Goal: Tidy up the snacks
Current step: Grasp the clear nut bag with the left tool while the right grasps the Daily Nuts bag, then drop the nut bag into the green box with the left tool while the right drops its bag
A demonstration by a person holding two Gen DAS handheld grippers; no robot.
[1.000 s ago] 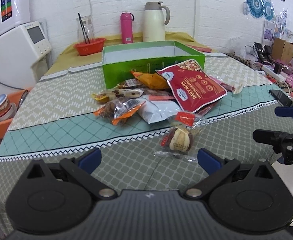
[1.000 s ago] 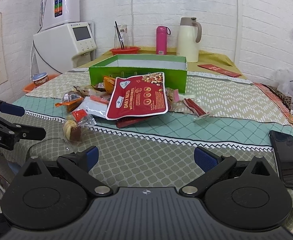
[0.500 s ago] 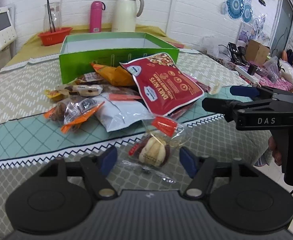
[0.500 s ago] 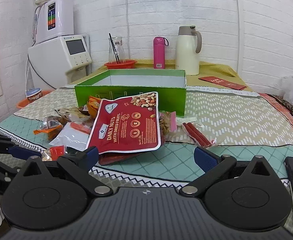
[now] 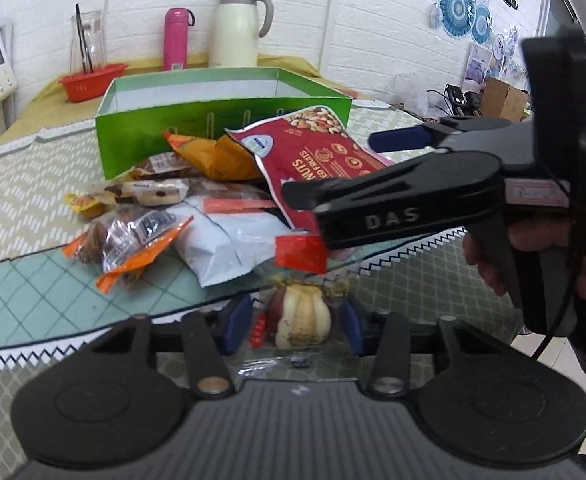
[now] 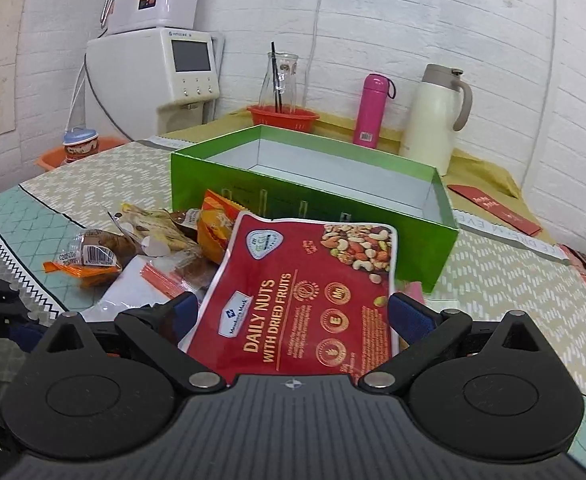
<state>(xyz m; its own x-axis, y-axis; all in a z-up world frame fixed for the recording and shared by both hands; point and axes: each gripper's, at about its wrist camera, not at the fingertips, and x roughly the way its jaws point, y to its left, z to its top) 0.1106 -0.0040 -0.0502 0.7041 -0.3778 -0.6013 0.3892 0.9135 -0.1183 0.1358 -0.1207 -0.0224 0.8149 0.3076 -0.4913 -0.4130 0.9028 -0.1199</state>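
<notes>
A heap of snack packets lies on the patterned tablecloth in front of an open green box (image 5: pixel 221 120) (image 6: pixel 305 208). My left gripper (image 5: pixel 295 328) is low over the cloth and its jaws are closing around a clear-wrapped pale pastry snack (image 5: pixel 301 316). The blue pads stand close on both sides of it, still with a gap. My right gripper (image 6: pixel 297 312) (image 5: pixel 333 168) is open wide, with the red Daily Nuts bag (image 6: pixel 305 280) (image 5: pixel 313 152) lying between its fingers. A hand (image 5: pixel 533 256) holds it at the right of the left wrist view.
Behind the box stand a pink flask (image 6: pixel 373 108), a cream jug (image 6: pixel 433 116) and a red basket with a glass carafe (image 6: pixel 283 114). A water dispenser (image 6: pixel 153 76) stands far left. An orange packet (image 5: pixel 133 248) and a white pouch (image 5: pixel 221 244) lie near the pastry.
My left gripper came forward and down onto the pastry snack and its jaws narrowed from wide open. My right gripper swept in over the red nuts bag.
</notes>
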